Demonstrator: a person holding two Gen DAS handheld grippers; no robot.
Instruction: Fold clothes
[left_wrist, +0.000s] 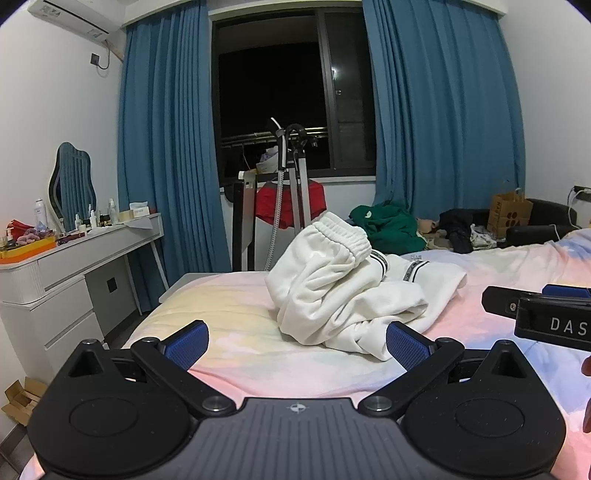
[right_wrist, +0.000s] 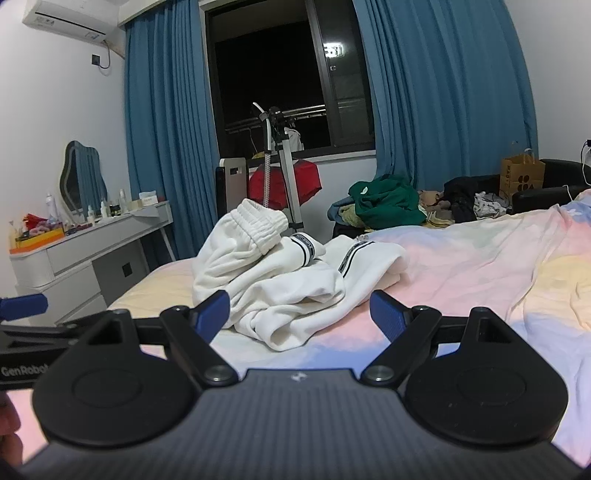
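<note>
A crumpled pair of white sweatpants (left_wrist: 343, 284) with an elastic waistband and black-striped trim lies in a heap on the bed (left_wrist: 236, 354). It also shows in the right wrist view (right_wrist: 288, 277). My left gripper (left_wrist: 297, 341) is open and empty, just short of the heap's near edge. My right gripper (right_wrist: 299, 314) is open and empty, with the heap's near edge between its blue fingertips (right_wrist: 384, 314). The right gripper's body shows at the right edge of the left wrist view (left_wrist: 546, 314).
The bed has a pastel pink, yellow and blue sheet (right_wrist: 480, 266). A white dressing table (left_wrist: 74, 266) with bottles and a mirror stands left. A garment steamer stand (left_wrist: 291, 177) and red cloth are behind the bed. A green and dark clothes pile (left_wrist: 395, 225) and a paper bag (left_wrist: 509, 214) lie far right.
</note>
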